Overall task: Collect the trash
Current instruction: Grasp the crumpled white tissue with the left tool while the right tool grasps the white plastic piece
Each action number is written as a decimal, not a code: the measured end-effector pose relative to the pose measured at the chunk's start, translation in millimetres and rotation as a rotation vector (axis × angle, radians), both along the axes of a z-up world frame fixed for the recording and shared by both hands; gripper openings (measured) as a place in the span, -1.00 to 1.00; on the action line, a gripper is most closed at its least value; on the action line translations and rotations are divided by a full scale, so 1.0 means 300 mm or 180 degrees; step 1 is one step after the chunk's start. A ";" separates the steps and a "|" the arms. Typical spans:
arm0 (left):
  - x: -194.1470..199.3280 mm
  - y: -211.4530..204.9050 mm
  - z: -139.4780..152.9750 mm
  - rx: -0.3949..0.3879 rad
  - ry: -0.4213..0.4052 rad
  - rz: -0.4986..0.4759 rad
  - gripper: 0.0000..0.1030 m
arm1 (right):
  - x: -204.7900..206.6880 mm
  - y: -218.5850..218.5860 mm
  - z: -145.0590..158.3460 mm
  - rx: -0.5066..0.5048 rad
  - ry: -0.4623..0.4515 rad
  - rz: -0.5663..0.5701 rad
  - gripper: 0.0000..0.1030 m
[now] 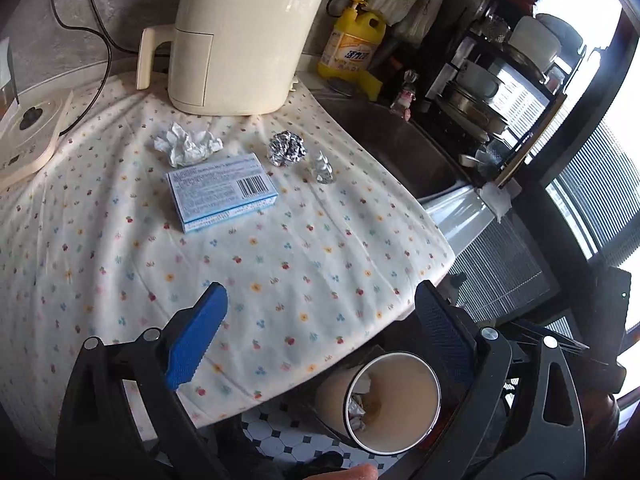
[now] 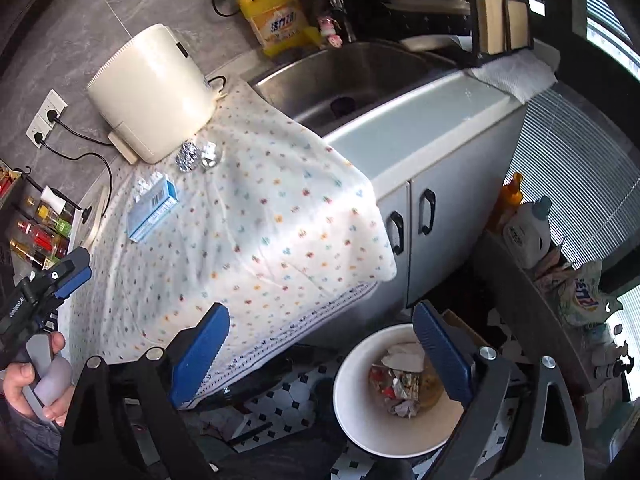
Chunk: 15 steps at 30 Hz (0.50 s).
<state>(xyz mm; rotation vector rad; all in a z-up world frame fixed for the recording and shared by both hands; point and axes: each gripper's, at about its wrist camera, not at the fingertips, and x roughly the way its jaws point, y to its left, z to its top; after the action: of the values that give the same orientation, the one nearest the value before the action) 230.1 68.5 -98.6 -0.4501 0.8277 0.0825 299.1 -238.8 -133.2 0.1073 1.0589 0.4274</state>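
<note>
On the flowered cloth lie a crumpled white tissue, a blue-and-white box, a ball of foil and a small clear wrapper. The box and foil also show in the right wrist view. A white bin with trash in it stands on the floor below the counter edge; it shows in the left wrist view too. My left gripper is open and empty above the cloth's near edge. My right gripper is open and empty above the bin.
A cream appliance stands at the back of the cloth, a yellow soap bottle beside it. The steel sink lies to the right, with a dish rack behind. A shelf with bottles stands right of the bin.
</note>
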 end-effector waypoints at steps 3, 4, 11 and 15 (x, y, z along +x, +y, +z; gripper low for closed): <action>0.014 0.087 0.004 0.0012 -0.0070 0.0053 0.82 | 0.023 0.090 0.021 0.0022 -0.0094 0.0021 0.76; 0.020 0.116 0.005 0.0013 -0.0088 0.0063 0.82 | 0.031 0.120 0.025 0.0024 -0.0119 0.0030 0.76; 0.083 0.315 -0.009 -0.0034 -0.0190 0.0077 0.77 | 0.109 0.325 0.027 0.0071 -0.0210 0.0047 0.69; 0.142 0.410 -0.021 -0.0033 -0.0175 0.0045 0.69 | 0.160 0.433 0.027 0.0105 -0.0233 0.0021 0.68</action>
<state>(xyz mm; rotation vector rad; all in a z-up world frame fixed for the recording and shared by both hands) 272.7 191.6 -104.8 -0.4661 0.7714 0.0787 346.9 -109.0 -125.0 0.1167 0.9808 0.4515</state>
